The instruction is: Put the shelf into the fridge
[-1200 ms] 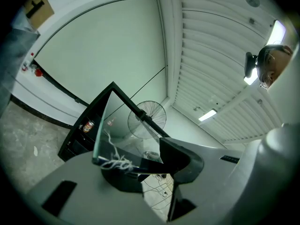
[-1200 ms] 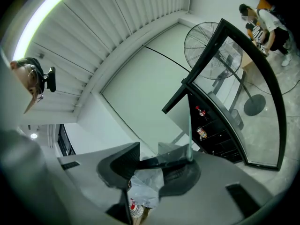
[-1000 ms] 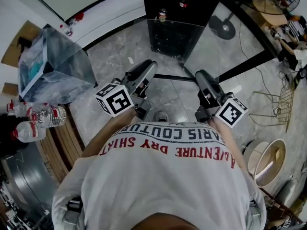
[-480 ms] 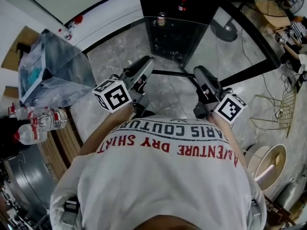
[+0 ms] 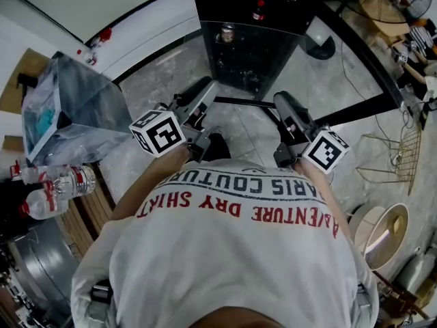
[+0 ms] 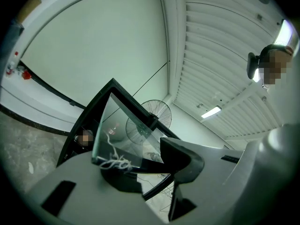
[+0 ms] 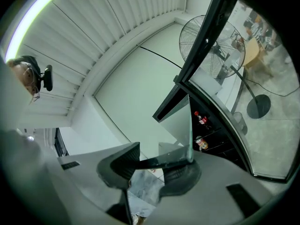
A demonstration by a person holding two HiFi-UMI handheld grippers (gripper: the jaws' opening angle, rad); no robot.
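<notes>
Half done at most, I'd judge: the glass shelf (image 5: 246, 74) hangs level just short of the open black fridge (image 5: 252, 5) and must yet be slid in and seated. The left gripper (image 5: 207, 89) is clamped narrowly on its near edge, and the right gripper (image 5: 281, 102) pinches it likewise.

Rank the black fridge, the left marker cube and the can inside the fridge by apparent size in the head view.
1. Black fridge
2. Left marker cube
3. Can, though it sits farther from the camera
</notes>
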